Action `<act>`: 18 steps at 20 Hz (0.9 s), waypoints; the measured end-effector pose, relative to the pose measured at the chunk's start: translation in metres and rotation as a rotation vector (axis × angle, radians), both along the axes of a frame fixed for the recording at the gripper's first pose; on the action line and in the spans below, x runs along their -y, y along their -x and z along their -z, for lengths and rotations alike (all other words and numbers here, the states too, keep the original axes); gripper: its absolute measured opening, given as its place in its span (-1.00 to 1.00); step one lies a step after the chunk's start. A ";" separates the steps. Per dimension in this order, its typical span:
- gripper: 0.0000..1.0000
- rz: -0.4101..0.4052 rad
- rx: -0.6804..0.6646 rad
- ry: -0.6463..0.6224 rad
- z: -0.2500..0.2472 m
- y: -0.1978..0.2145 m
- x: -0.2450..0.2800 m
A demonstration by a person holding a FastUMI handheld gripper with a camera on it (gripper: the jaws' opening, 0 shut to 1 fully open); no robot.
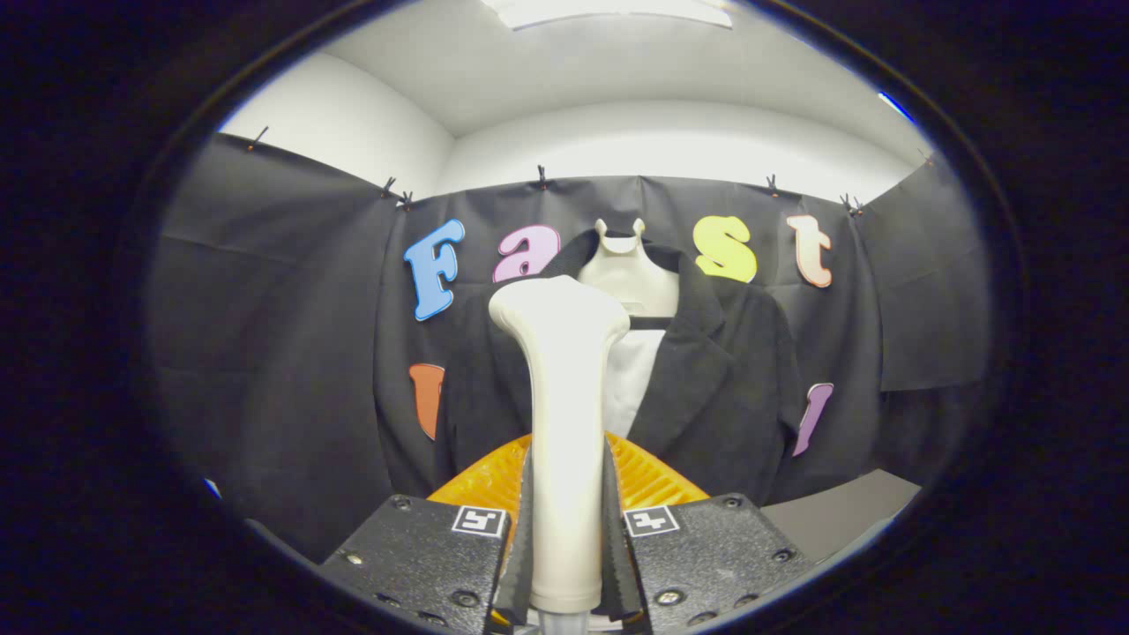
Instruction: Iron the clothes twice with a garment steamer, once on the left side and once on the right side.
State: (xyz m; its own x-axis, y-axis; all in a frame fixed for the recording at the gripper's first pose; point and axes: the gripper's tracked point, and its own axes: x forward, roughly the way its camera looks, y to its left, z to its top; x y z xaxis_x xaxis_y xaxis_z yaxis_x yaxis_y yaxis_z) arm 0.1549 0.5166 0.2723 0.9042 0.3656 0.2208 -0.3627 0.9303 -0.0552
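Jaws: clamped on the handle of the garment steamer, one finger pressed to each side of it; gripper low in the gripper view.
Fingers: upright along both flanks of the handle, touching it, each finger block carrying a small square marker on top.
Garment steamer: pale cream, standing upright between the fingers, narrow at the grip and flaring into a wider rounded head above; a grey hose stub just visible under the base of the handle.
Steamer head: raised in front of the jacket's left lapel area, overlapping the collar; contact with the cloth not clear.
Jacket: dark, hung beyond the fingers on a white hanger form, lapels open, a white panel showing between them.
Orange ribbed part: just behind the handle, spreading to either side above the finger blocks, below the jacket's hem; what it belongs to not clear.
Backdrop: black cloth wall behind the jacket, clipped along its top edge, white wall and ceiling above.
Worktop: grey strip at the foot of the cloth, to the right of the jaws.
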 end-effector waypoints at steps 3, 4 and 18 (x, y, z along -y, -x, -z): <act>-0.30 0.004 0.014 0.020 -0.005 -0.003 -0.023; -0.30 0.011 0.018 0.030 -0.004 -0.005 -0.029; -0.29 0.080 -0.007 0.158 0.054 -0.026 -0.047</act>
State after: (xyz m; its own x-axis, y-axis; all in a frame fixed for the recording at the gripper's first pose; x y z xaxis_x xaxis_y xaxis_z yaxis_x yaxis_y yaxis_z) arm 0.1812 0.5639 0.2181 0.9331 0.3221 0.1600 -0.2887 0.9361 -0.2008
